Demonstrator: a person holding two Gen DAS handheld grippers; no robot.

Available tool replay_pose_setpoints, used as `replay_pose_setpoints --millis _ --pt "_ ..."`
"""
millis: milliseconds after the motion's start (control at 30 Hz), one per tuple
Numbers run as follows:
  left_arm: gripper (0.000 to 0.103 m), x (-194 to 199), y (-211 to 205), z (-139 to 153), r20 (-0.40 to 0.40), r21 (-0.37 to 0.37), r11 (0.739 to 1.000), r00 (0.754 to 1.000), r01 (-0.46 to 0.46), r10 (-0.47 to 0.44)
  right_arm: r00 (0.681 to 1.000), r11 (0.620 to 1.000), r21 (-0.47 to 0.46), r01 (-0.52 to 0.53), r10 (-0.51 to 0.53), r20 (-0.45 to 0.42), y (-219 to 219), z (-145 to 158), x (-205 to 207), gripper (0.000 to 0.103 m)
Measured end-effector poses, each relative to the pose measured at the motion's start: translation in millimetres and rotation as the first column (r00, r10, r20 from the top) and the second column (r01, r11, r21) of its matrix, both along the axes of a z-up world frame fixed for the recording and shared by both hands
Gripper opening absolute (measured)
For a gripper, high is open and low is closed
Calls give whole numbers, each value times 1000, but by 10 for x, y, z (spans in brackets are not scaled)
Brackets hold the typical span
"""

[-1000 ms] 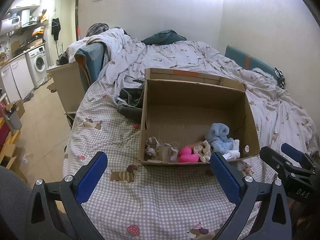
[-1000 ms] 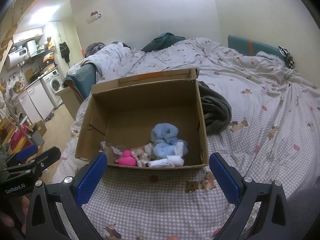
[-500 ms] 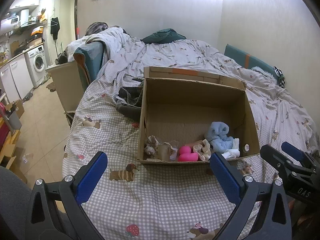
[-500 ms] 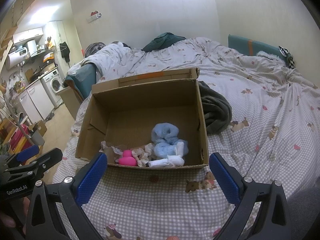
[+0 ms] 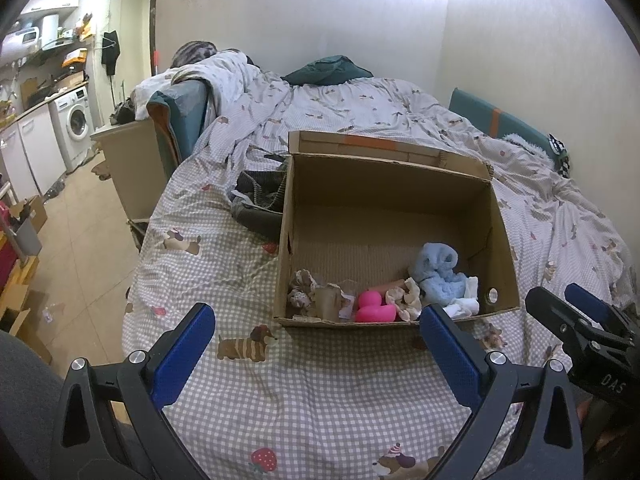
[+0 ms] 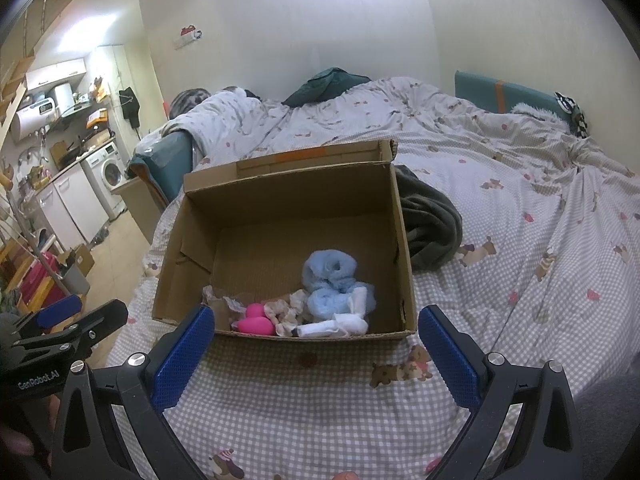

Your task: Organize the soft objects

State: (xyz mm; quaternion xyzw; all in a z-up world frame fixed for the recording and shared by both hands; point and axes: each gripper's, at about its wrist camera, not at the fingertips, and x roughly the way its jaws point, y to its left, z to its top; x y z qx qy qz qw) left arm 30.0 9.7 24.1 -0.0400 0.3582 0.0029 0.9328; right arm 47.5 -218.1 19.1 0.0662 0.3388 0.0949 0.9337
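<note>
left gripper [image 5: 316,348] hanging wide apart, gripping nothing | right gripper [image 6: 316,346] also gaping, empty | soft toys [image 6: 338,288] sitting in cardboard box [image 6: 276,196] along its near wall | box resting on bed [image 6: 520,240]

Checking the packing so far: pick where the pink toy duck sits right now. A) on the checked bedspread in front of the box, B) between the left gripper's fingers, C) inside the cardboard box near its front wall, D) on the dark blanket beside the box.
C: the pink toy duck lies on the floor of the cardboard box by its front wall, among the soft items; left gripper and right gripper are open and empty.
</note>
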Motion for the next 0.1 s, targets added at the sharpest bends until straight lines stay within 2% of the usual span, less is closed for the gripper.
replay_pose_setpoints --millis 100 --pt "102 3 10 -13 -2 4 1000 1000 -7 7 1000 1000 2 -1 1 6 8 8 -12 103"
